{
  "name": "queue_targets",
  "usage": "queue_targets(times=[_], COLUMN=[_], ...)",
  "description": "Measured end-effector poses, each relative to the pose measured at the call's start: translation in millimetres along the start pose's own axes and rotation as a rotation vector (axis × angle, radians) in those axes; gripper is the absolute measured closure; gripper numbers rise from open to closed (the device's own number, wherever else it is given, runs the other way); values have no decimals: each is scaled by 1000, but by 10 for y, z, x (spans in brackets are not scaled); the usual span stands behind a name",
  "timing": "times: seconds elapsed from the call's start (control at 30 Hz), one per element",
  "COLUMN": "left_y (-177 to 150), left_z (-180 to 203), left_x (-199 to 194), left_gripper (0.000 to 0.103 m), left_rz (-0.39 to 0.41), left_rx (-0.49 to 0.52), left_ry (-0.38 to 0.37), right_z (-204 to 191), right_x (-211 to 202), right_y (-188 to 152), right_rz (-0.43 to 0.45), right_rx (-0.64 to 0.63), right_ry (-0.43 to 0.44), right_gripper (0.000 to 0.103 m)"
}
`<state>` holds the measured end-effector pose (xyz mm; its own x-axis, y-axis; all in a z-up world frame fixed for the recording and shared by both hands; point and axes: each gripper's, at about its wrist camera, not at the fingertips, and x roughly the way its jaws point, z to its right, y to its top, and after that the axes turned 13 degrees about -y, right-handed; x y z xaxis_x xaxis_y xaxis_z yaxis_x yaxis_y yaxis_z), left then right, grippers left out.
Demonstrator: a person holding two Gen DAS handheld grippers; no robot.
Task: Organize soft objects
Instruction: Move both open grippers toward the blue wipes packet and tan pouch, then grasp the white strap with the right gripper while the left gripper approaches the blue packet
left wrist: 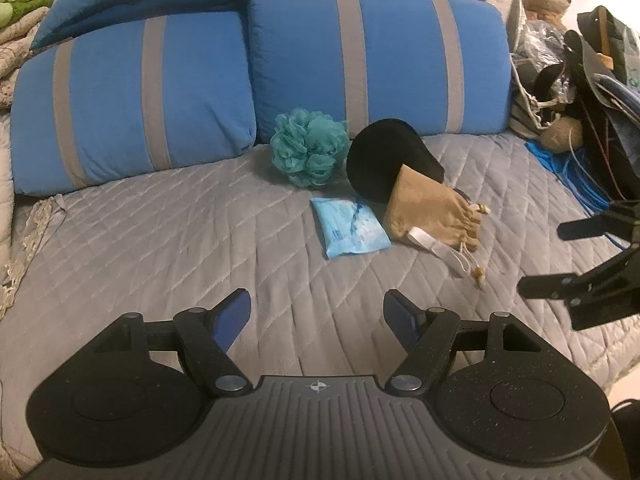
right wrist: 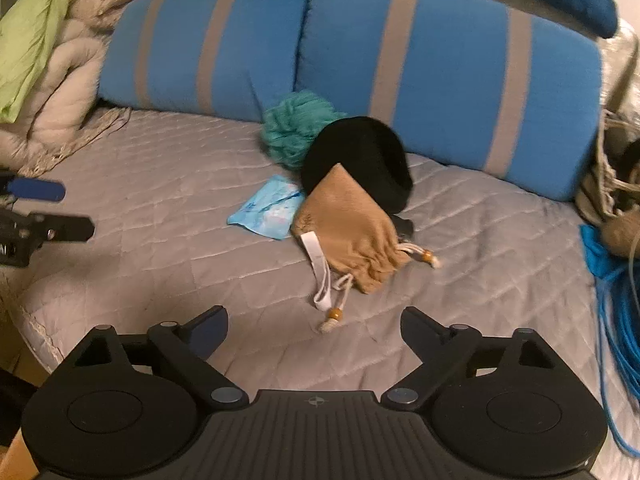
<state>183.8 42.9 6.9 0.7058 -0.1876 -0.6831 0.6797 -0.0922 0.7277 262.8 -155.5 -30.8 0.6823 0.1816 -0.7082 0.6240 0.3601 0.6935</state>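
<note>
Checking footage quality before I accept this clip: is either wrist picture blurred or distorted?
Left wrist view: sharp in the middle, the teal bath puff crisp; fisheye bends the pillows. Right wrist view: softer, with motion blur on the puff and tan pouch; warmer, dimmer light, same edge bending.

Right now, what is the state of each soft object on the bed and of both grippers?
Left gripper: open, empty.
Right gripper: open, empty.
Tan drawstring pouch: cinched shut, leaning on the black item.
Black round fabric item: tipped on its side.
Teal mesh bath pouf: resting against the striped pillow.
Light blue plastic packet: lying flat.
</note>
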Motion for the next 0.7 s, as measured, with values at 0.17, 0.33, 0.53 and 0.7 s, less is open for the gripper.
queue_targets(times=[0.17, 0.33, 0.53, 0.7], left_y=[98, 189, 255, 266], left_z=[-68, -162, -277, -289], left_x=[105, 173, 242, 271], left_gripper=[30, 30, 30, 30], left_rz=[-7, -9, -28, -48], left_rx=[-6, -34, -84, -96], left_ry=[5, 0, 3, -17], right_z=[-8, -18, -53, -15], right_x=[285, 577, 970, 1246], right_y=[72, 174, 304, 357], right_rz=[-33, -58, -88, -138], right_rx=[-16, -9, -10, 32], right_ry=[41, 66, 84, 102], right_gripper=[26, 38, 50, 64])
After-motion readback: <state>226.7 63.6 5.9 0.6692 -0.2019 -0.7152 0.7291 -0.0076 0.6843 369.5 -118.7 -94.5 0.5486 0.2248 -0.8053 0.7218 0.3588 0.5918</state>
